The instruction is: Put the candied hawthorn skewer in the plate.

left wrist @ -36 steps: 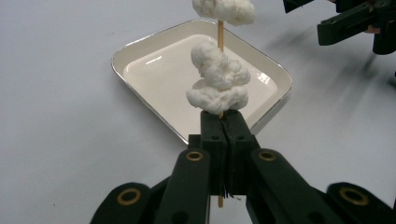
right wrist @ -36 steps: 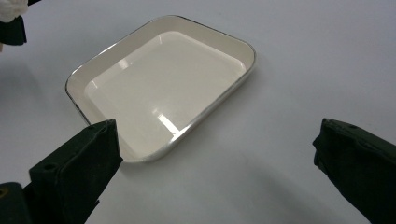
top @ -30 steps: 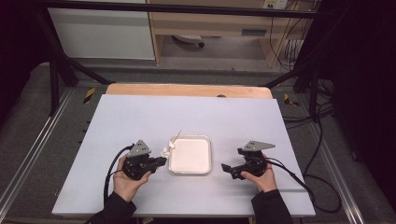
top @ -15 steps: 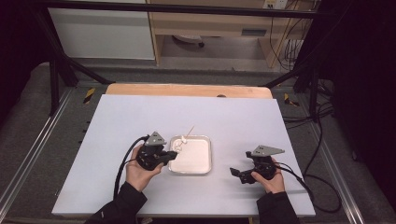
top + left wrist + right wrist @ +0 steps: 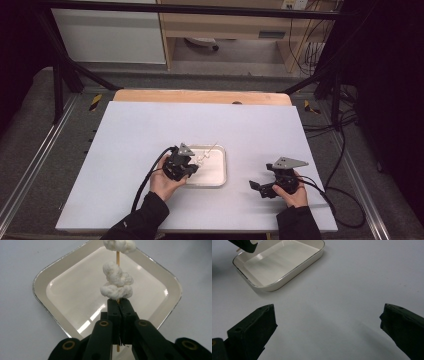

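A thin wooden skewer carries white fluffy lumps, like cotton or marshmallow. My left gripper is shut on the skewer's lower end and holds it over the white tray. From above, the left gripper hovers at the tray's left side, and the skewer slants up to the right across it. My right gripper rests low on the table to the right of the tray, jaws wide apart with nothing between them. The tray lies ahead of it to the left.
The white tabletop spreads around the tray. A wooden strip edges its far side. Cables trail off the right side, and metal frame rails run along both flanks.
My left gripper has carried the skewer rightward, from beside the tray's left edge to over the tray. My right gripper slid a little right and toward the near edge early on, then stayed.
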`<act>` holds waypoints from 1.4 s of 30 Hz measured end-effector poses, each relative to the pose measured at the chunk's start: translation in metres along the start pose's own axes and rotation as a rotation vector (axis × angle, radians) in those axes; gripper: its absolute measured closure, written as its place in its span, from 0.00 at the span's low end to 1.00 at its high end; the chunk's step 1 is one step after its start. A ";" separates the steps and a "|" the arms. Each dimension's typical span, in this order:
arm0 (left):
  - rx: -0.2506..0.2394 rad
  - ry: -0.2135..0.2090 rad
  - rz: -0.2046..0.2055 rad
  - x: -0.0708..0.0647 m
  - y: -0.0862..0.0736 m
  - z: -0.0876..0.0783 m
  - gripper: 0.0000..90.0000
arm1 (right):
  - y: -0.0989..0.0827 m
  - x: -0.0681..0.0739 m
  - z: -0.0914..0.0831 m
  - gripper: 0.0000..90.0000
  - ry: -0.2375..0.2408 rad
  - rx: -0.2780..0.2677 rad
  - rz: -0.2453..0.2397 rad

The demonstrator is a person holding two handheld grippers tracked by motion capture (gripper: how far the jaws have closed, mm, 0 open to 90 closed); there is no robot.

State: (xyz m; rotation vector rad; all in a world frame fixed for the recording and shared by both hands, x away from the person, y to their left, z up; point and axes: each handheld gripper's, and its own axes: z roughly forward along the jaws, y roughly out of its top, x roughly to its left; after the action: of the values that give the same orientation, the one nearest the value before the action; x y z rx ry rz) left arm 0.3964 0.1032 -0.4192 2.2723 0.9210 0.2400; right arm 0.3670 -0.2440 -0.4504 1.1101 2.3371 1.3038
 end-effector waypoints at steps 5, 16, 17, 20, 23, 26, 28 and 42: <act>0.038 0.008 -0.005 0.000 -0.002 0.008 0.98 | -0.001 0.000 0.001 0.01 -0.001 0.004 -0.004; 0.064 0.031 0.004 0.000 -0.005 0.015 0.98 | -0.001 0.000 0.001 0.01 -0.001 0.007 -0.005; 0.065 0.029 0.004 0.000 -0.005 0.015 0.97 | -0.001 0.000 0.001 0.01 -0.001 0.008 -0.005; 0.066 0.023 0.006 0.000 -0.005 0.014 0.94 | -0.001 -0.001 0.001 0.01 -0.002 0.010 -0.006; 0.056 0.024 0.014 0.000 -0.005 0.012 0.88 | -0.001 -0.001 0.001 0.01 -0.003 0.009 -0.005; 0.040 0.017 0.023 0.001 -0.005 0.007 0.82 | -0.001 -0.001 0.001 0.01 -0.001 0.007 -0.004; 0.029 0.019 0.033 0.001 -0.005 0.002 0.76 | -0.001 -0.001 0.001 0.01 -0.001 0.010 -0.004; -0.031 0.058 0.085 0.017 -0.018 -0.036 0.28 | -0.001 -0.002 -0.001 0.01 -0.005 0.004 0.006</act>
State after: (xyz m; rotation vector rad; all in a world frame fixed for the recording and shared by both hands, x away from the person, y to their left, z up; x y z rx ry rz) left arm 0.3847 0.1425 -0.4042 2.2895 0.8448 0.3564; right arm 0.3675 -0.2463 -0.4510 1.1210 2.3361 1.2976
